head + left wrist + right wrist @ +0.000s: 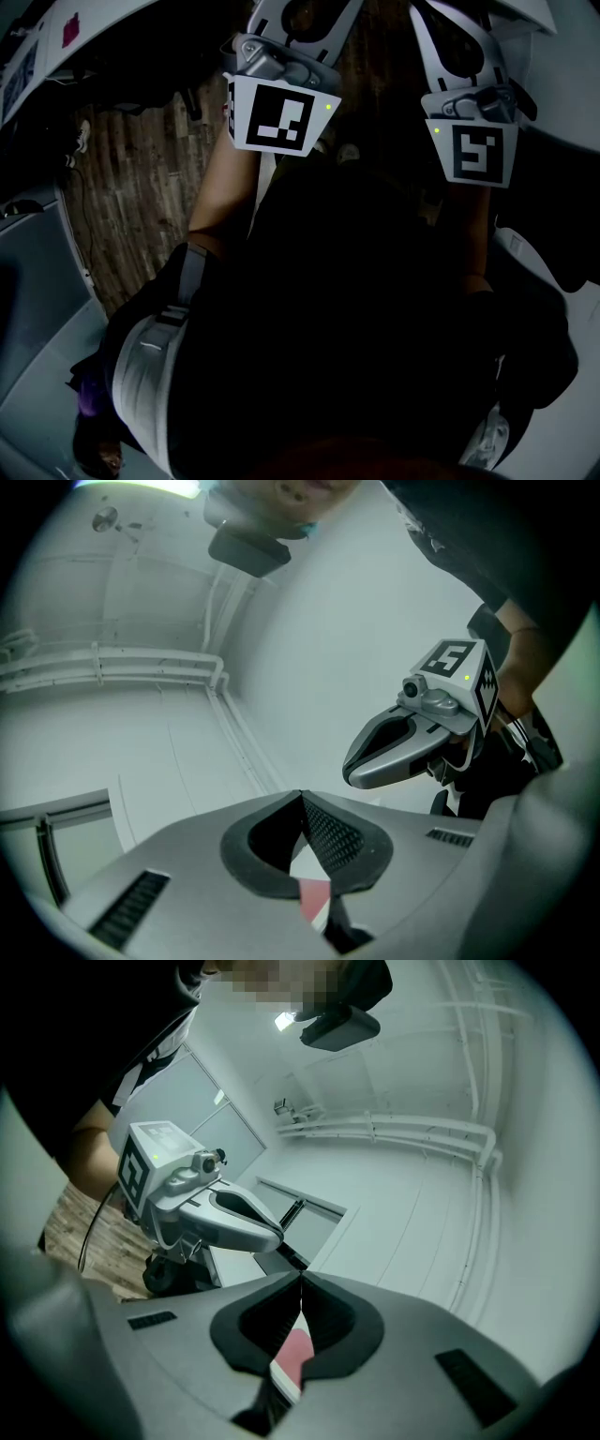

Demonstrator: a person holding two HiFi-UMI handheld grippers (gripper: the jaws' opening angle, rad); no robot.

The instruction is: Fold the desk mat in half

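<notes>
Head view showed no desk mat anywhere. Where it lay could not be told, since no camera caught it and the person's dark clothing (356, 328) filled most of that downward look, hiding whatever sat below the chest. With nothing to fold in reach, the task seemed not under way at this moment. The grey plastic left gripper (300, 797) had its fingers brought fully together, tips touching, with nothing clamped. A small reddish patch behind the closed tips looked like part of the tool itself, though that was hard to be sure of. The matching grey right gripper (300, 1277) was the same, fingers pressed tip to tip and empty. Both were held side by side in front of the body, pointing about level towards a plain white wall (356, 621) with pale pipes (112, 663) along it, which I judged a carrying pose rather than a working one. Each bore a black-and-white marker cube (281, 112). A bare forearm (225, 187) ran up to the left tool over a brown wood-plank floor (122, 187). In the head view the fingers were cut off by the top edge, and a grey surface (37, 309) at the left was too dim to call a bench.
</notes>
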